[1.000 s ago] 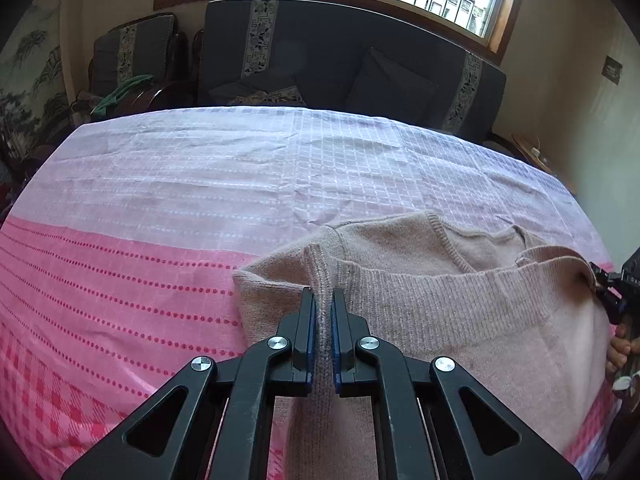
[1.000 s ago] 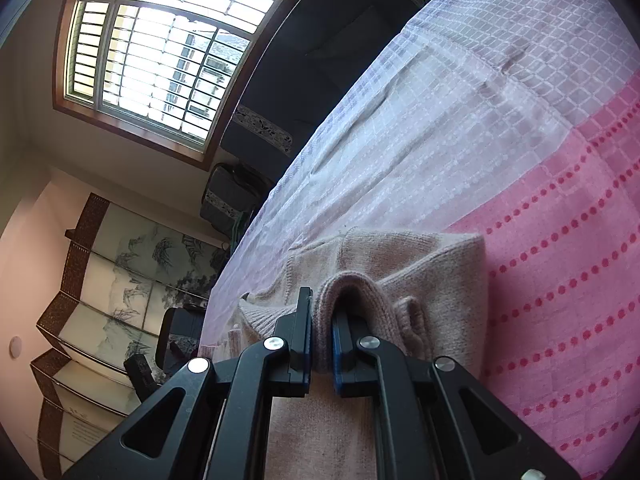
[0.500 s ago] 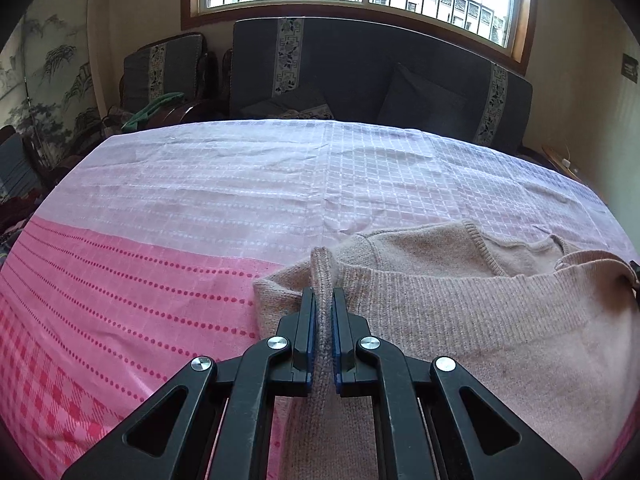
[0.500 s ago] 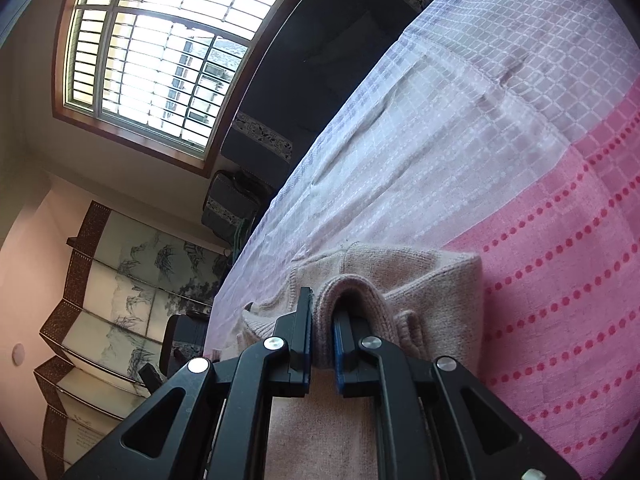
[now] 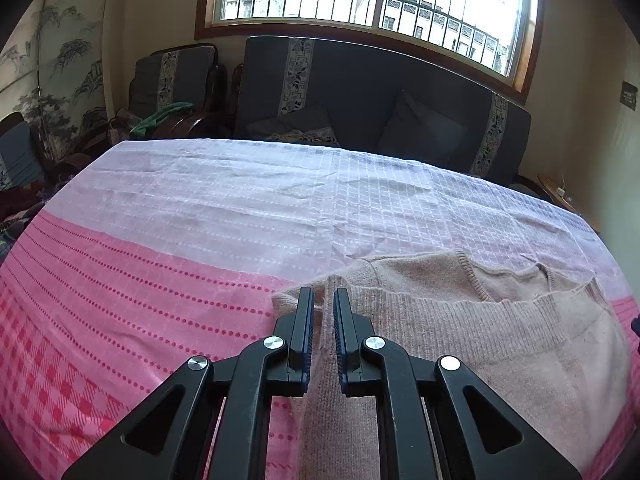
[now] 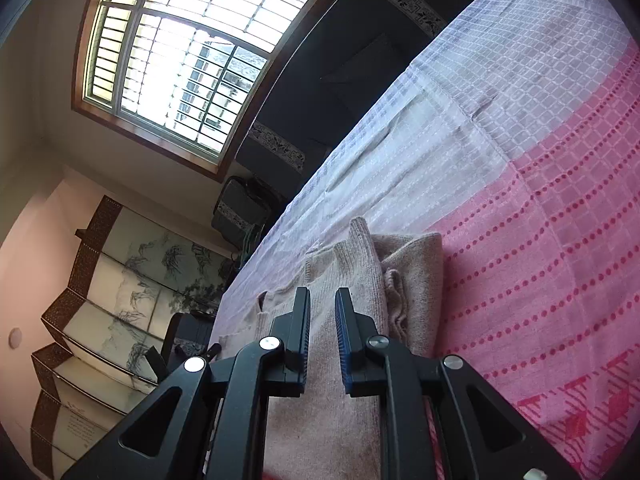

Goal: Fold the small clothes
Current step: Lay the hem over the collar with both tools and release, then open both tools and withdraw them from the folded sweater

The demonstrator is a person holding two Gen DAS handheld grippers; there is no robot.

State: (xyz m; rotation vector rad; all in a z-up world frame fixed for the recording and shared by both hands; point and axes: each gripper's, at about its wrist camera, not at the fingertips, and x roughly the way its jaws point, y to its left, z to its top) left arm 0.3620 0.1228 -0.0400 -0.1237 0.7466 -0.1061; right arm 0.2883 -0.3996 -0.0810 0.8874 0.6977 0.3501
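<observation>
Pink checked tabletop under beige knit sweater, lying flat, hem folded up near collar. Left tongs, right tongs: both opening, knit slack between, gripping nothing; likely releasing to set the fold.

Cloth-covered surface with one knit sweater on it

Cloth pink with red dotted rows and checks on near part, pale lavender grid on far part, a few creases. Beige knit sweater lies directly on it, mostly on the pink, neck end reaching the lavender; folded edges stacked in the right wrist view.
</observation>
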